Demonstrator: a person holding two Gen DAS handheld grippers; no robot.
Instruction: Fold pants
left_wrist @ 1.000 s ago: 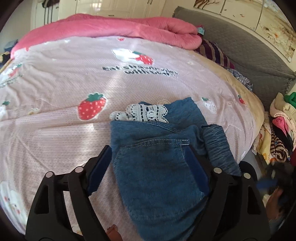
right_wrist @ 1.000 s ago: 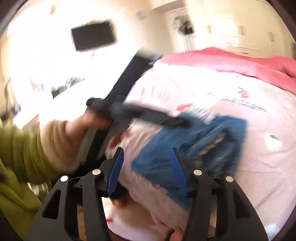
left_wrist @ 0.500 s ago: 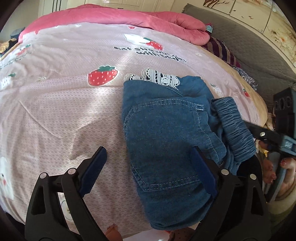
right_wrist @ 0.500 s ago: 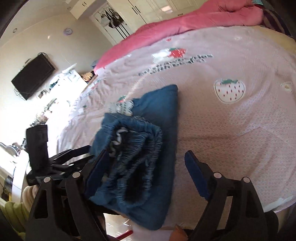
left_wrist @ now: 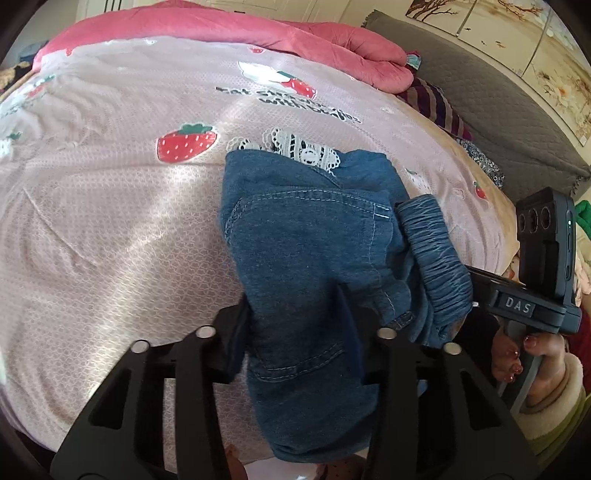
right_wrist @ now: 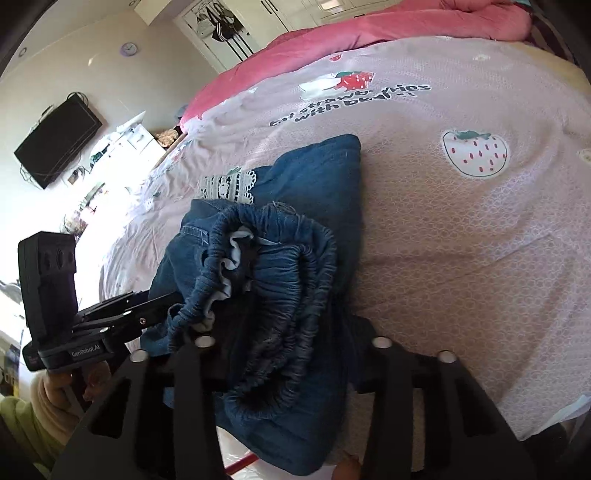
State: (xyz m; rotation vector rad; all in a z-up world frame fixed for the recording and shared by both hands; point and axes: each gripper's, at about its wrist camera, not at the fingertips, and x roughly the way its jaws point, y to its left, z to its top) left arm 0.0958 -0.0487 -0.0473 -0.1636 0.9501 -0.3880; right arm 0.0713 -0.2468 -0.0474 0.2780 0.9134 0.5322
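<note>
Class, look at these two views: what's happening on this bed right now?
A person with a gripper in each hand is folding denim pants on a strawberry-print bedspread. The left gripper is closing on the pocket side, and the right gripper is closing on the gathered elastic waistband, both at the bed's near edge.

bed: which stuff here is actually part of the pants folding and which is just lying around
Part of the job:
- denim pants, with white lace trim
- left gripper, closing on the pants
- right gripper, closing on the elastic waistband

Lying about:
- pink quilt
- striped cloth
- wall TV
</note>
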